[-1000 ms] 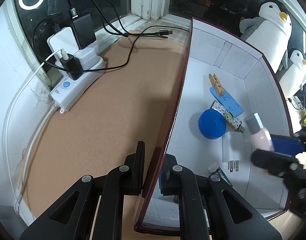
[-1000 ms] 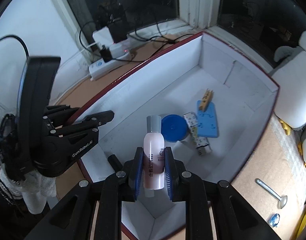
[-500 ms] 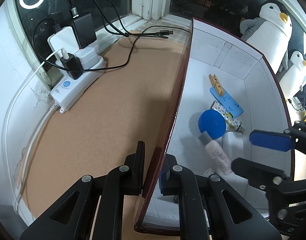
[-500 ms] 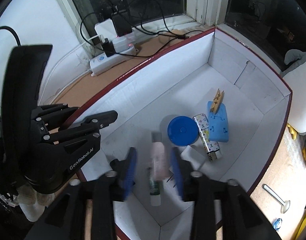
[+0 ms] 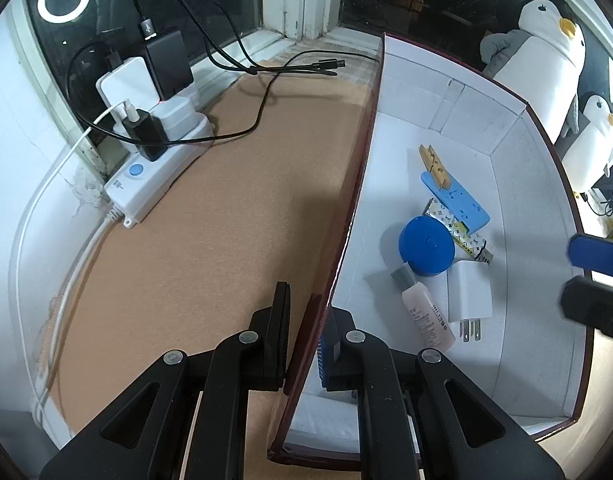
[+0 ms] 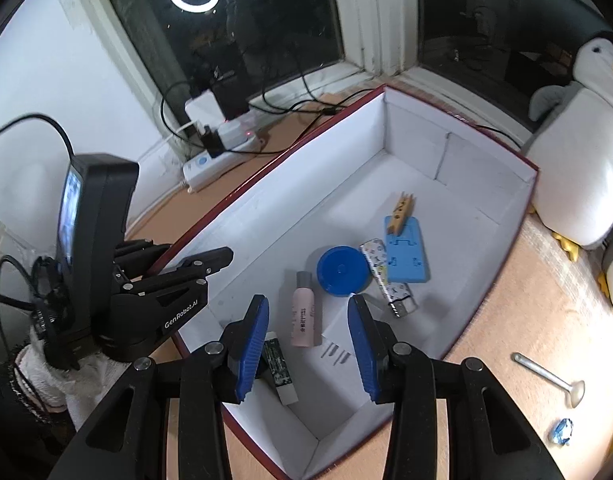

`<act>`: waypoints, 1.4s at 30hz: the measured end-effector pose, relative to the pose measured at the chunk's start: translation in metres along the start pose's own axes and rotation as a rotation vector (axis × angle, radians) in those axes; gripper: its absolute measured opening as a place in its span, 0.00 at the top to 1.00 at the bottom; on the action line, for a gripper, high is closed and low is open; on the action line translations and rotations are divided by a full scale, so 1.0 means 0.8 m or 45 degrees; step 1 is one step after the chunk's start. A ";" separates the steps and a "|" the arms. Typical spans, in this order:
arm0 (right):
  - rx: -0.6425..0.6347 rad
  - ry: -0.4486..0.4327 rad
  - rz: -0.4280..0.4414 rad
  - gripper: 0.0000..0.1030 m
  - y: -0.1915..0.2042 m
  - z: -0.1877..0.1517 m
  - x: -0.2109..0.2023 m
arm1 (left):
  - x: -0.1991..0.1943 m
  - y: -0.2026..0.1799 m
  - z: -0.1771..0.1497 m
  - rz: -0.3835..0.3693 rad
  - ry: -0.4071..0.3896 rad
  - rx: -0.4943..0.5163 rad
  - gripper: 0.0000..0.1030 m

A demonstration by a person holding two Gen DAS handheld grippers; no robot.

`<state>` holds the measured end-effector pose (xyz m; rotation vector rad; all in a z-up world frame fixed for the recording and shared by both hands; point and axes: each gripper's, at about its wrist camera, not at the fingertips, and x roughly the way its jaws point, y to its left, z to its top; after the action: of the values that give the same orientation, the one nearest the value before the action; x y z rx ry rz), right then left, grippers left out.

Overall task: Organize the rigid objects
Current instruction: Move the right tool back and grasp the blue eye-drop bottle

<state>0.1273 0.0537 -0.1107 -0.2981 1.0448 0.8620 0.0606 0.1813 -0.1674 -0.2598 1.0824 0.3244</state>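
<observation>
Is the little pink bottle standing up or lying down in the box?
Lying down. The pink bottle rests flat on the box floor, grey cap toward the blue lid.

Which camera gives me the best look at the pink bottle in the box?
Right wrist: the pink bottle lies whole between the open right gripper. Left wrist shows it smaller, off to the side, beside the white charger.

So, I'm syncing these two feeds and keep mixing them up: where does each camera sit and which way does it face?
Left wrist: on the left gripper, facing along the box wall it clamps; its own fingers show.
Right wrist: on the right gripper, above the box, looking down into it; open fingers and the left gripper show.
Shared: pink bottle, blue lid.
</observation>
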 end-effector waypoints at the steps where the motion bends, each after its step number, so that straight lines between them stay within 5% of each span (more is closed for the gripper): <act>1: 0.009 -0.011 -0.001 0.64 -0.004 -0.002 -0.006 | 0.000 0.000 0.000 0.000 0.000 -0.001 0.90; 18: 0.271 -0.111 -0.157 0.62 -0.155 -0.101 -0.097 | -0.015 -0.005 -0.003 0.026 0.012 0.006 0.83; 24: 0.308 -0.037 -0.285 0.61 -0.222 -0.153 -0.105 | -0.017 -0.007 -0.001 0.043 0.019 0.004 0.82; 30: 0.323 0.043 -0.374 0.56 -0.277 -0.182 -0.098 | -0.022 -0.012 -0.004 0.051 0.025 0.004 0.71; 34: 0.318 0.093 -0.396 0.56 -0.301 -0.194 -0.089 | -0.023 -0.014 -0.004 0.056 0.029 -0.003 0.60; 42: 0.255 0.173 -0.402 0.54 -0.321 -0.201 -0.060 | -0.029 -0.013 -0.005 0.077 0.029 -0.018 0.54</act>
<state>0.2062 -0.2305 -0.1940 -0.3445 1.1633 0.4546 0.0516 0.1671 -0.1482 -0.2441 1.1122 0.3840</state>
